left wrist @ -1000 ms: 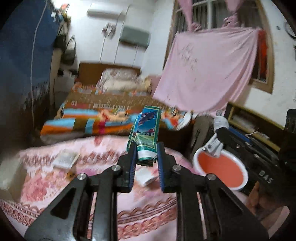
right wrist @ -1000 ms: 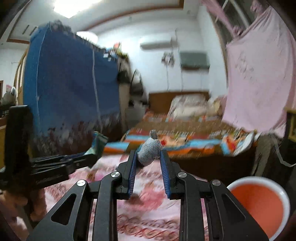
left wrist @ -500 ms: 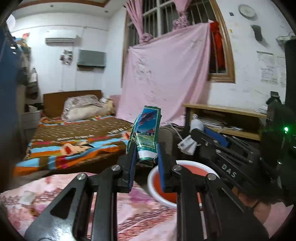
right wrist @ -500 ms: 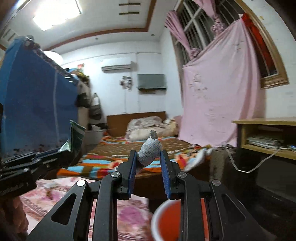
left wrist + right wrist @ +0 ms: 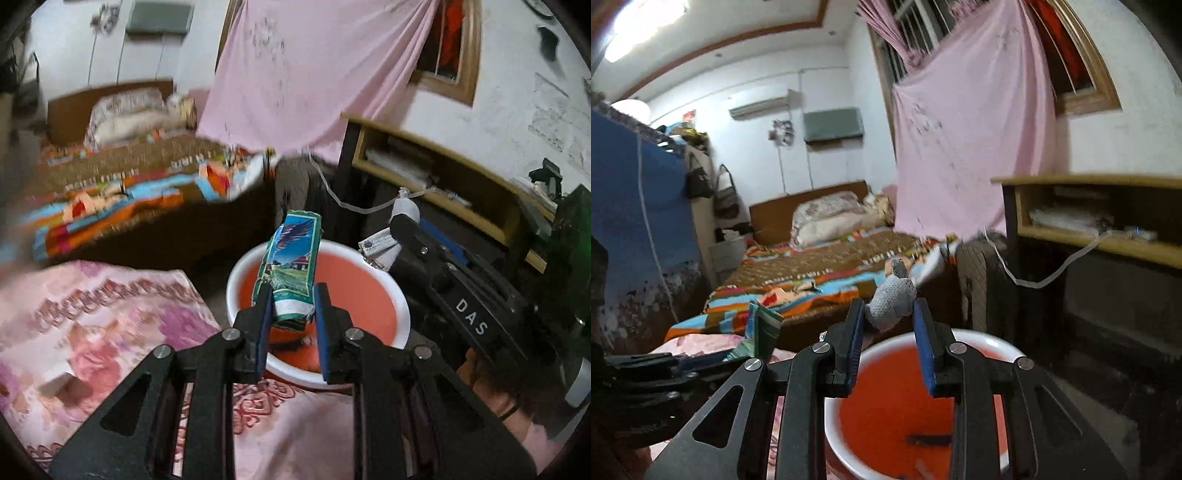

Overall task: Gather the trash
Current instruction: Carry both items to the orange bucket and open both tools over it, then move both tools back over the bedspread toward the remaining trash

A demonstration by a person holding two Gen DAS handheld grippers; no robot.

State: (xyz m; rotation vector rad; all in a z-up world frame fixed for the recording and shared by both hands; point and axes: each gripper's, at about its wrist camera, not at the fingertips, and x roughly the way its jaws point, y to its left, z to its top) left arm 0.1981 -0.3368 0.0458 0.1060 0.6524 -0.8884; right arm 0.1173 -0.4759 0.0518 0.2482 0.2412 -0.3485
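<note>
Trash now hangs over the red basin (image 5: 400,314): both claws have swung from the bed; left claw (image 5: 291,314) grips a green packet (image 5: 293,266), right claw (image 5: 889,314) is opening around a grey wad (image 5: 894,301).

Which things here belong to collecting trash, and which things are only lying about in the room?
Job:
- green wrapper, clamped in left gripper
- grey wad, between the opening jaws of right gripper
- red basin, below both

Lying about:
- bed
- pillow
- pink sheet
- shelf
- blue cover
</note>
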